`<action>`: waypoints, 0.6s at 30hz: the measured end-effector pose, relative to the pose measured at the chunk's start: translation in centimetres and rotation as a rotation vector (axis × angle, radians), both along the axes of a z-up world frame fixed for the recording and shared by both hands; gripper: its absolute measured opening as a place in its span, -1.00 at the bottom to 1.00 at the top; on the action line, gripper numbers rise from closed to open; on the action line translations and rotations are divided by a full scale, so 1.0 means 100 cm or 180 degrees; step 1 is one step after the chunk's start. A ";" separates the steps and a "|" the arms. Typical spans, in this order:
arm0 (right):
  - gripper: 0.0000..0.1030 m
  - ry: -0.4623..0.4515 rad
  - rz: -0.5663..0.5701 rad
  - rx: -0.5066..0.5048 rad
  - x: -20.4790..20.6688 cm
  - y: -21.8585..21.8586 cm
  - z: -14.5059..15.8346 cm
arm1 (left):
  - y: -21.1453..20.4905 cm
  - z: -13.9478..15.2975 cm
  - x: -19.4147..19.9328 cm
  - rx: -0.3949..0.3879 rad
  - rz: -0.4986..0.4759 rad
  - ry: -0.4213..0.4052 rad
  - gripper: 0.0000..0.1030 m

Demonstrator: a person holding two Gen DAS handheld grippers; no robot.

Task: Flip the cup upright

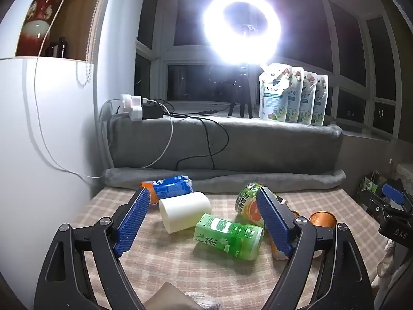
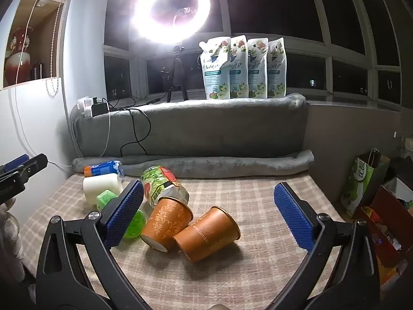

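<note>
Both tongs are spread wide, holding nothing – left tongs (image 1: 204, 219) hang over the white cup (image 1: 184, 215), which lies on its side near the worktop's (image 2: 258, 193) far left corner. Right tongs (image 2: 209, 206) hover above two orange paper cups (image 2: 206, 233), also tipped over mid-worktop.

Bare worktop (image 2: 253, 201) lies at three o'clock of the orange cups (image 2: 206, 233); bottles (image 2: 161, 183) crowd ten o'clock.
</note>
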State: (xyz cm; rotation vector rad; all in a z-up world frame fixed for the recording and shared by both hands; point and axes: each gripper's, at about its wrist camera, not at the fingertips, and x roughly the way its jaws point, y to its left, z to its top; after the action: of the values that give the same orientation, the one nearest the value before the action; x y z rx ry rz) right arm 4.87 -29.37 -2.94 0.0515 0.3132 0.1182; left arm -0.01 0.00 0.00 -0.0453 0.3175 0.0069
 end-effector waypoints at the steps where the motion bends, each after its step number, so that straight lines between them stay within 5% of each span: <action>1: 0.99 -0.0014 0.0008 0.0003 0.000 0.002 -0.001 | 0.000 0.000 0.000 -0.0002 -0.0001 0.0009 0.64; 18: 0.99 0.0027 -0.0112 0.0006 0.005 -0.006 -0.001 | 0.000 -0.006 0.001 -0.0008 -0.0015 0.0038 0.64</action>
State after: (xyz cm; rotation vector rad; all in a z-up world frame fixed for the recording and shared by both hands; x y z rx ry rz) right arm 5.39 -29.94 -3.06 0.0592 0.3206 0.0832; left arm 0.14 0.05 -0.59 -0.0470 0.3294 0.0021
